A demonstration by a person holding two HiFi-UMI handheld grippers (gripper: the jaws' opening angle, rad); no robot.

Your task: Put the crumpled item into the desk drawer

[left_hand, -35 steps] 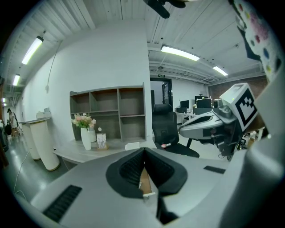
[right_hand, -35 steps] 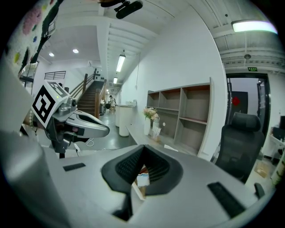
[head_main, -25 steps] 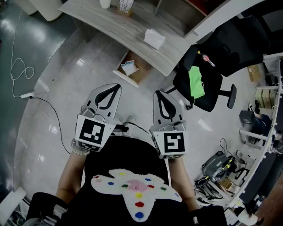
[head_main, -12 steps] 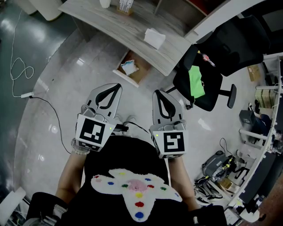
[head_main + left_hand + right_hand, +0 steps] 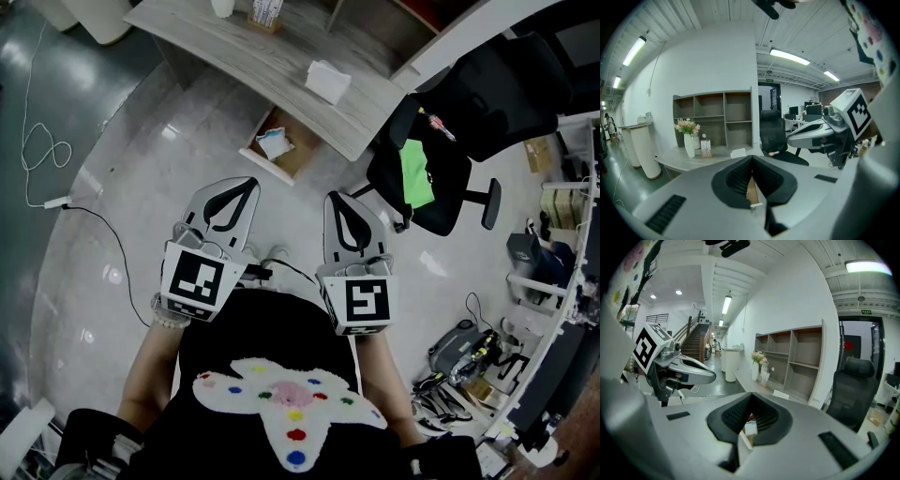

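Nothing has moved: both grippers are held side by side above the floor point(image 5: 141, 178), empty.
The left gripper point(image 5: 247, 187) has its jaws pressed together, pointing toward the desk point(image 5: 281, 66). Ahead, the crumpled item point(image 5: 274, 143) lies inside the open drawer point(image 5: 298, 161) under the desk's edge, well apart from both grippers. The right gripper point(image 5: 334, 198) likewise has its jaws together on nothing. A black chair point(image 5: 445, 187) stands further right.

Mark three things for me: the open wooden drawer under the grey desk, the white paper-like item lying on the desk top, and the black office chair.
open wooden drawer point(image 5: 301, 155): head view, bare brown part beside its contents.
white paper-like item point(image 5: 327, 82): head view, its middle.
black office chair point(image 5: 448, 194): head view, its seat.
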